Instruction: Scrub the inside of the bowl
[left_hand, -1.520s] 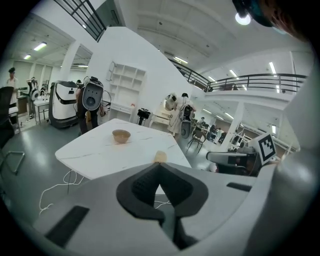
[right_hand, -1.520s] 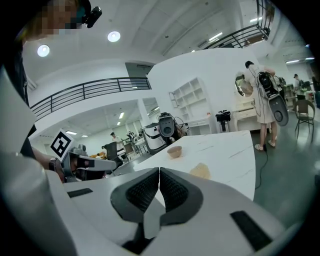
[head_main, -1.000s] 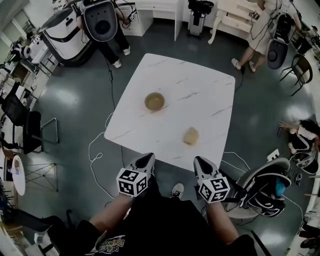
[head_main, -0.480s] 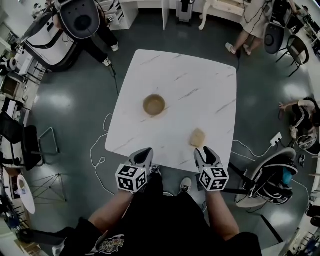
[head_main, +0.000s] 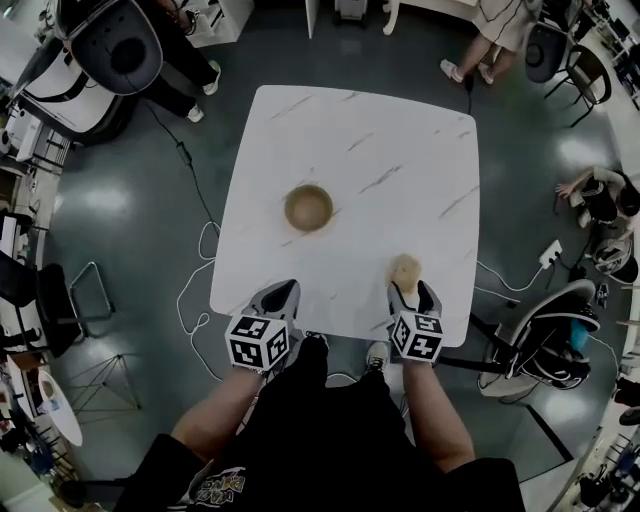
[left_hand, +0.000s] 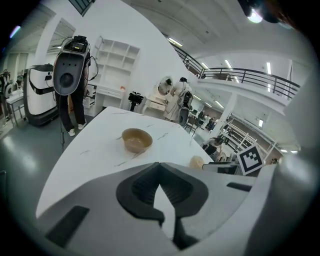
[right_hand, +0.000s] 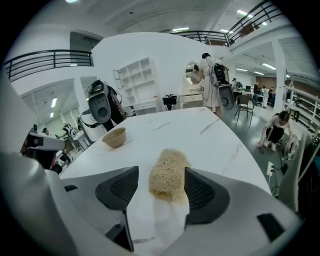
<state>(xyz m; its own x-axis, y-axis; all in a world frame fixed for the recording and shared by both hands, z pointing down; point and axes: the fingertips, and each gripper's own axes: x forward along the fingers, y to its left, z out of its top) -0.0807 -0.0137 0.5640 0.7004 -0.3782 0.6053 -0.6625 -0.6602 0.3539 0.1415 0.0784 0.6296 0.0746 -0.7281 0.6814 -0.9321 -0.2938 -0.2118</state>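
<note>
A tan bowl stands upright and empty on the white marble table, left of the middle. A pale fibrous scrubber lies near the table's front right edge. My right gripper is at that scrubber. Its jaws have just been opening and now stand wide on either side of the scrubber; the pads do not squeeze it. My left gripper hovers at the table's front edge, shut with nothing in it, and points toward the bowl, which is well ahead of it.
A white robot with a dark round face and a person stand off the table's far left corner. Another person stands beyond the far right corner. A chair is at my right, and cables lie on the floor at the left.
Both grippers have come forward and down from my body to the table's front edge. The right jaws went from shut to wide open and now flank the scrubber.
</note>
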